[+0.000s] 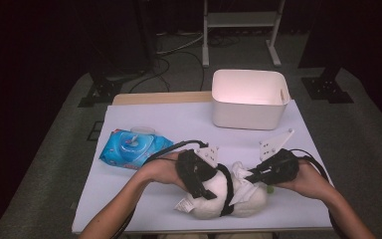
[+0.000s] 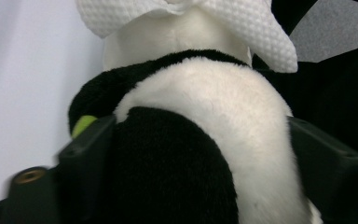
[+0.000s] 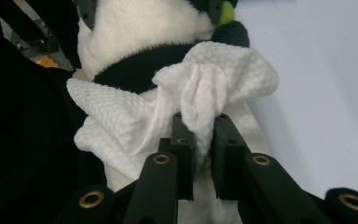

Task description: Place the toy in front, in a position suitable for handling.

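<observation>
I am looking down on a pale lilac rectangular table top (image 1: 144, 124) with a person's forearms coming in from the near edge. At its far side a white rectangular plastic tub (image 1: 248, 99) is standing open. Near the left edge a blue soft packet of wet wipes (image 1: 132, 148) is lying flat, well apart from the tub. At the near edge, between the two hands, a black-and-white plush panda toy (image 1: 221, 196) is lying on the table. My left gripper (image 1: 196, 174) is straddling the panda's body: in the left gripper view its jaws are standing wide on either side of the plush, touching the fur, though I cannot tell how firmly they are pressing. My right gripper (image 3: 199, 135) is pinching a white embossed wet wipe (image 3: 205, 93) between nearly closed jaws, and the wipe is draping against the panda's white fur beside its black band.
</observation>
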Tool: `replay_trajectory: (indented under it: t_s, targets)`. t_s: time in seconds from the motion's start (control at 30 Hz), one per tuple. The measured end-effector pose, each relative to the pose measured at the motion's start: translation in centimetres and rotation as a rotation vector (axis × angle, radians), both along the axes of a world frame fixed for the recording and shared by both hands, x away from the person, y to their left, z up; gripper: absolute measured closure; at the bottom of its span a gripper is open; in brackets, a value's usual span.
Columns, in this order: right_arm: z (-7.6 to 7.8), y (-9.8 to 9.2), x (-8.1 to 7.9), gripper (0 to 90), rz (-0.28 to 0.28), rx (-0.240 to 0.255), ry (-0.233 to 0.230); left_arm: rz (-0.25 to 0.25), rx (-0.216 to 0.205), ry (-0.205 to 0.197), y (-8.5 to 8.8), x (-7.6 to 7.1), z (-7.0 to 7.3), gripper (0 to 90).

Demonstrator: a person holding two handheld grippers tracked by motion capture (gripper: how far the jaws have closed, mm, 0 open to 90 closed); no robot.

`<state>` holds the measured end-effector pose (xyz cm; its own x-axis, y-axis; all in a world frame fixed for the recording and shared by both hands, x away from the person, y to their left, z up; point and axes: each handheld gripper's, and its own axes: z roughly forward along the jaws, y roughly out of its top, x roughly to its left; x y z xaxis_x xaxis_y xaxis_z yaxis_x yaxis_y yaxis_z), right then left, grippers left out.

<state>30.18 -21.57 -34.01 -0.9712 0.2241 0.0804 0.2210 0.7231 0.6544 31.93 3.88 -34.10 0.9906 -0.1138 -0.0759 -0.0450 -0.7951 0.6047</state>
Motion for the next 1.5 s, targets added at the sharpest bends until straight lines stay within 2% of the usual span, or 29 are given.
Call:
replay_trajectory:
  t_s: [0.17,0.23,0.27,0.4,0.5,0.67,0.73,0.77,0.83,0.9,1.0,1.03,1.1,1.17,1.37,1.5]
  targets:
    - [0.2,-0.9,0.2,80.0,-0.021,0.005,-0.017,-0.005,-0.022,-0.008,-0.2,0.6,0.7,29.0]
    - [0.3,-1.5,0.4,80.1,-0.034,0.019,-0.012,-0.011,-0.021,-0.013,-0.4,1.0,1.0,29.9]
    - [0.3,-1.9,0.7,80.1,-0.047,0.031,-0.005,-0.024,-0.005,-0.013,-0.7,1.4,1.3,31.4]
    - [0.3,-2.2,1.2,80.1,-0.056,0.044,0.003,-0.029,0.006,-0.013,-0.9,2.3,1.7,32.2]
    - [0.5,-2.0,1.9,80.1,-0.055,0.053,-0.004,-0.026,0.010,-0.018,-0.7,3.0,1.9,32.3]
    - [1.3,-0.6,3.8,80.1,-0.045,0.059,-0.007,0.017,0.026,-0.085,0.7,4.9,2.5,31.7]
    - [1.5,0.3,4.4,80.1,-0.034,0.044,-0.012,0.022,0.017,-0.075,1.3,5.3,2.1,31.2]
    - [1.4,0.7,4.6,80.1,-0.028,0.031,-0.009,0.022,0.017,-0.075,1.3,5.3,2.1,30.8]
    - [1.4,1.5,4.9,80.1,-0.011,0.015,-0.013,0.026,-0.014,-0.064,2.0,5.1,1.4,30.0]
    - [1.4,1.8,5.1,80.1,-0.004,0.018,-0.010,0.022,-0.023,-0.064,2.1,4.9,1.3,29.3]
    - [1.7,3.3,5.4,80.1,0.025,0.012,-0.009,0.007,-0.032,-0.091,2.0,3.9,1.1,28.7]
    - [1.7,3.3,5.4,80.1,0.025,0.012,-0.009,0.007,-0.032,-0.091,2.0,3.9,1.1,28.4]
    - [1.8,4.4,5.4,80.1,0.046,-0.017,-0.020,0.002,-0.028,-0.106,1.9,3.4,1.1,28.1]
    - [1.7,4.6,5.3,80.1,0.054,-0.029,-0.020,0.001,-0.034,-0.111,2.1,3.3,1.1,28.0]
    - [1.5,1.7,5.2,80.3,-0.008,-0.018,-0.007,0.015,-0.068,-0.100,2.6,3.4,0.8,26.3]
    - [0.6,-0.3,5.1,80.4,-0.045,0.002,0.026,0.015,-0.080,-0.098,2.6,3.6,0.7,24.2]
